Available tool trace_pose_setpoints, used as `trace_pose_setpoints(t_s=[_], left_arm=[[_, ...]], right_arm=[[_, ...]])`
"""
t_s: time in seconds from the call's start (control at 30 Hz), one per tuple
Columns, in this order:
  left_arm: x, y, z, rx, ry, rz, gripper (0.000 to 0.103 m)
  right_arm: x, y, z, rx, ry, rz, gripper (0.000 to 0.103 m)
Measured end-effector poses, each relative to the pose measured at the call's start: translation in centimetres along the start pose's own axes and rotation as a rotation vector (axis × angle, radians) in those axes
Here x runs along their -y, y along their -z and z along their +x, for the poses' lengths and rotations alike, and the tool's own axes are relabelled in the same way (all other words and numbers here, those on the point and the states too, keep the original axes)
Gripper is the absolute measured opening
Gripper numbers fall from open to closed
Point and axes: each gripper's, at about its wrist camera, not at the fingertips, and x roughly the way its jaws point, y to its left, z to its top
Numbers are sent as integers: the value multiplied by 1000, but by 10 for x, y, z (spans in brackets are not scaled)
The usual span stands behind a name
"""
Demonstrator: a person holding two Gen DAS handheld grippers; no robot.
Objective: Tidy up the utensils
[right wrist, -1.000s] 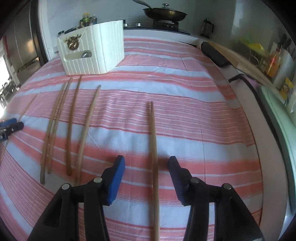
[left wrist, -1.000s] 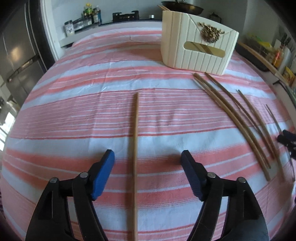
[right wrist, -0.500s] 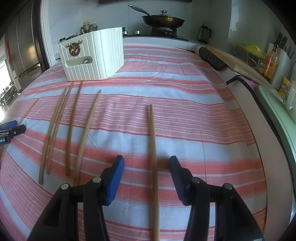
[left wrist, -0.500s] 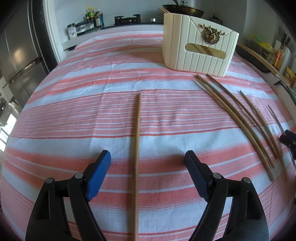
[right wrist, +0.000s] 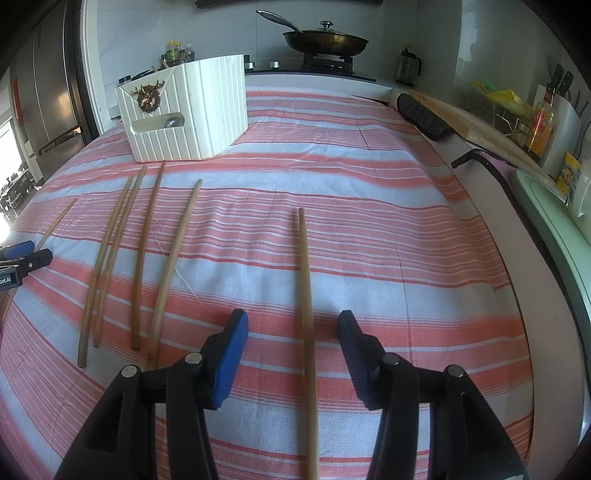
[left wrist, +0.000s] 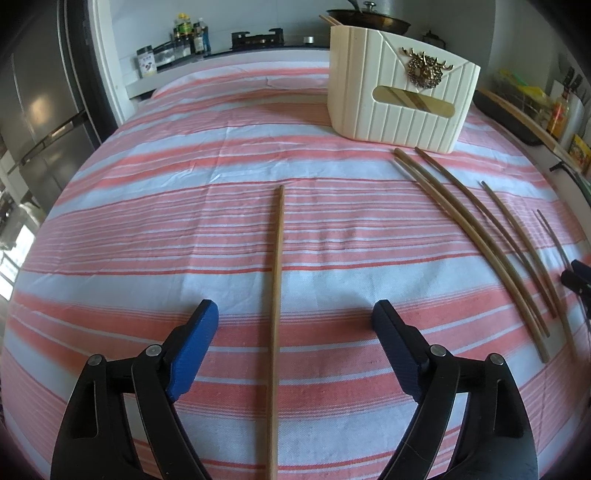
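A long wooden chopstick (left wrist: 277, 277) lies on the striped cloth between the fingers of my left gripper (left wrist: 294, 310). Its jaws are opening wide and neither blue pad touches the stick. Another chopstick (right wrist: 304, 266) lies between the fingers of my right gripper (right wrist: 292, 317), which stands open at a narrower width with gaps on both sides. Several more chopsticks (right wrist: 140, 251) lie side by side between the two grippers, also visible in the left wrist view (left wrist: 476, 236). A white ribbed utensil box (left wrist: 399, 107) with a gold deer badge stands at the far side (right wrist: 199, 118).
The red and white striped cloth (right wrist: 369, 221) covers the whole table. A lidded pan (right wrist: 325, 40) sits on the stove behind. Bottles (left wrist: 184, 33) and a steel fridge (left wrist: 37, 110) are at the far left. A black pad (right wrist: 424, 114) and a wooden board (right wrist: 480, 129) lie along the right edge.
My left gripper's jaws have spread wider around the chopstick. The right gripper's jaws keep the same width, and both chopsticks lie where they were.
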Motion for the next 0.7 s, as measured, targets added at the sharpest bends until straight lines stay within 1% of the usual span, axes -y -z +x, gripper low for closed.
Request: trace_pose_setpoints(t_s=[0.47, 0.57, 0.63, 0.67, 0.7], left_arm=[[0, 0, 0, 0, 2, -1, 87], [0, 0, 0, -1, 0, -3, 88], [-1, 0, -1, -7, 2, -4, 88], [-1, 1, -3, -26, 13, -1, 88], [-2, 1, -5, -39, 27, 3, 87]], right_arm=[[0, 0, 0, 1, 4, 0, 51], [0, 1, 0, -1, 2, 12, 52], [1, -1, 1, -17, 1, 16, 52], [1, -2, 1, -36, 1, 16, 52], [3, -5, 1, -78, 1, 19, 52]])
